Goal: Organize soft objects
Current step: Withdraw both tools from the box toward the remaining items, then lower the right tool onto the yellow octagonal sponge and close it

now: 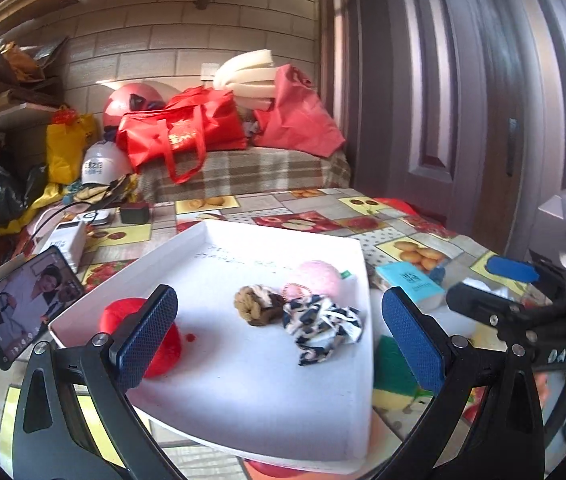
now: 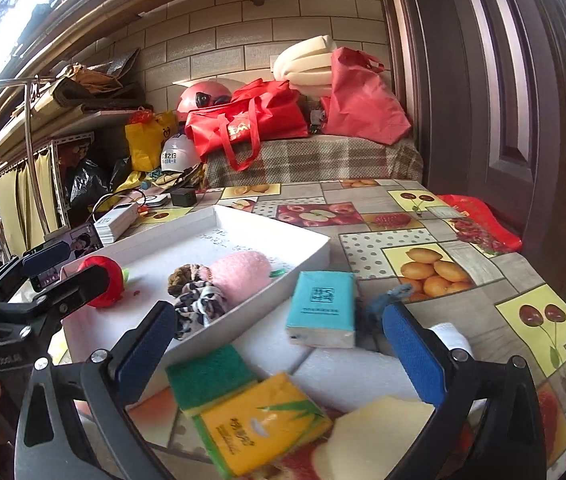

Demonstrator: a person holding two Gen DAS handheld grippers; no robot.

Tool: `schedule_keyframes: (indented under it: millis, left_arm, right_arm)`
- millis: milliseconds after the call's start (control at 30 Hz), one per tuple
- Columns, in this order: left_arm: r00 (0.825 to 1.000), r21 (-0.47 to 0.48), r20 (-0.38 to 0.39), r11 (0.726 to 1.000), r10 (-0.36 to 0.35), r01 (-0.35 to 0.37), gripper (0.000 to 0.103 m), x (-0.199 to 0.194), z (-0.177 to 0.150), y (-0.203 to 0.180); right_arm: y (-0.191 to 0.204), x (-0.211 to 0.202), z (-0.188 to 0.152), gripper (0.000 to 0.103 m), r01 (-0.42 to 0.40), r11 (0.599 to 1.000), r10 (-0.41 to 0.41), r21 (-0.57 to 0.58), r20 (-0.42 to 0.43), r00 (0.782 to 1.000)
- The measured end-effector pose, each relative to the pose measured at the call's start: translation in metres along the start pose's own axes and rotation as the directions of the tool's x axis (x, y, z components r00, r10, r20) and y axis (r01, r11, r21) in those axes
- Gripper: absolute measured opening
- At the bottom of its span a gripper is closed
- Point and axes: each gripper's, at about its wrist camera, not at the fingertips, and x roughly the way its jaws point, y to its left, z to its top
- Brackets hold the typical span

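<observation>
A white tray (image 1: 251, 400) holds a red plush (image 1: 123, 316), a brown scrunchie (image 1: 257, 304), a black-and-white scrunchie (image 1: 323, 328) and a pink plush (image 1: 317, 278). My left gripper (image 1: 279, 336) is open and empty, just above the tray. My right gripper (image 2: 279, 354) is open and empty, over items lying outside the tray: a green-and-yellow sponge (image 2: 209, 376), a yellow tissue pack (image 2: 263, 424), a teal tissue pack (image 2: 321, 308), a pale yellow sponge (image 2: 379, 436), white foam (image 2: 347, 376) and a blue scrunchie (image 2: 387, 300). The tray also shows in the right wrist view (image 2: 315, 250).
The table has a fruit-print cloth (image 2: 463, 264). A phone (image 1: 23, 308) stands at the tray's left, with a white power bank (image 1: 69, 240) behind. Red bags (image 1: 187, 132) lie on a plaid bench beyond. A dark door (image 1: 463, 100) is at the right.
</observation>
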Motion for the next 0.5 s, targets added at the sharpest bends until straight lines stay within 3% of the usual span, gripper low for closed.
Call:
schedule_keyframes:
  millis: [100,200,267,367,500]
  left_arm:
    - [0.987,0.065,-0.068,0.987,-0.145,0.15,0.103,0.002,-0.001,-0.034]
    - [0.954,0.11,-0.149,0.955,-0.259,0.276,0.103,0.005,-0.004,-0.067]
    - [0.931,0.136,-0.214,0.935,-0.296,0.328,0.103,0.011,-0.006,-0.084]
    - [0.88,0.145,-0.325,0.902,-0.346,0.408,0.102,0.025,-0.011,-0.101]
    - [0.847,0.125,-0.409,0.899,-0.34,0.421,0.102,0.041,-0.015,-0.107]
  right_arm:
    - [-0.036,-0.008,-0.003,0.102,-0.007,1.0,0.008,0.014,-0.038,0.999]
    - [-0.052,-0.022,-0.005,0.091,-0.062,0.998,0.06,-0.03,-0.048,0.997]
    - [-0.054,-0.028,-0.008,0.09,-0.113,0.99,0.106,-0.079,-0.078,0.991]
    - [-0.049,-0.028,-0.014,0.09,-0.176,0.975,0.156,-0.135,-0.147,0.977]
    - [-0.037,-0.019,-0.021,0.09,-0.22,0.955,0.171,-0.198,-0.237,0.956]
